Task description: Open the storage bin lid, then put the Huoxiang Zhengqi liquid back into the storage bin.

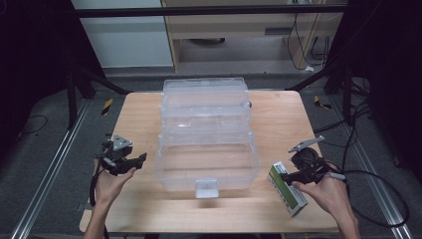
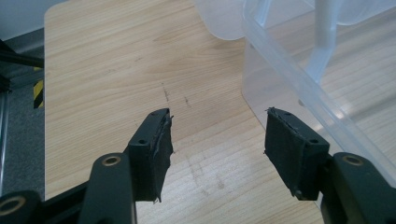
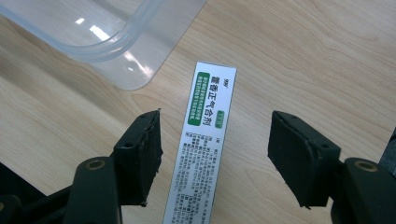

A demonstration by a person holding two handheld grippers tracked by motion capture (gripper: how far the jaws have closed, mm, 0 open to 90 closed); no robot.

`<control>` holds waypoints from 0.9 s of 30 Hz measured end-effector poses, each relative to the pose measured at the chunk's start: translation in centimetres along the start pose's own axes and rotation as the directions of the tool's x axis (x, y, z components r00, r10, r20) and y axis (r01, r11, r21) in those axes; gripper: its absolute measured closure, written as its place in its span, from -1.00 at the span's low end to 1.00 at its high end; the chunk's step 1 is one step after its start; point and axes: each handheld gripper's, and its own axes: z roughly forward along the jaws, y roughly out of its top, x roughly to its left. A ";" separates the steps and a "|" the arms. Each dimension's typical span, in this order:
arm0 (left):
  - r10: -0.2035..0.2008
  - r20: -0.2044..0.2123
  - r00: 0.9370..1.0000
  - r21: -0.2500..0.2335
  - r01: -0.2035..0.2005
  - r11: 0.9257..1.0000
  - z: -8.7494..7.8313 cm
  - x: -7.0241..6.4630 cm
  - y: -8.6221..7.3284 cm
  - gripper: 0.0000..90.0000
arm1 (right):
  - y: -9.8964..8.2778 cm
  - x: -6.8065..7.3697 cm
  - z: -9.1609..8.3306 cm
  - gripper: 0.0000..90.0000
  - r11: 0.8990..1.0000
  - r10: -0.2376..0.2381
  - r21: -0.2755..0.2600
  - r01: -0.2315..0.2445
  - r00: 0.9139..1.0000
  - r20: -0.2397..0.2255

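My right gripper (image 3: 215, 140) hangs over the white and green box (image 3: 205, 140) with its jaws spread wide. The box lies flat on the wooden table (image 1: 278, 119) between my two pads (image 3: 140, 154), and neither pad touches it. It sits just off the front right corner of the clear plastic bin (image 1: 206, 149), near the table's front edge, turned at a slant to that edge. My left gripper (image 2: 217, 140) is on the other side of the bin, close by its left wall, jaws spread just as wide with bare wood between them. The bin stands in the middle of the table.
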 end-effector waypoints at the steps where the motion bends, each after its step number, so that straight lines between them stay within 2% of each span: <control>1: -0.001 -0.002 1.000 0.001 0.001 1.000 0.0 0.0 0.0 -0.09 | 0.1 0.0 0.0 -0.22 1.000 0.000 0.004 0.000 1.000 0.000; 8: 0.005 -0.003 1.000 0.001 -0.005 1.000 0.0 0.0 0.0 -0.10 | 0.3 0.2 0.1 -0.19 0.999 0.004 0.042 -0.004 1.000 -0.001; 17: -0.005 -0.007 1.000 0.007 0.005 1.000 0.2 0.3 -0.1 -0.10 | -0.2 0.0 0.5 -0.14 0.997 0.020 0.071 -0.019 1.000 -0.020; 27: -0.006 -0.013 1.000 0.025 0.006 1.000 0.6 0.4 -0.2 -0.10 | -0.4 0.0 1.1 -0.07 0.994 0.015 0.112 -0.012 0.999 -0.032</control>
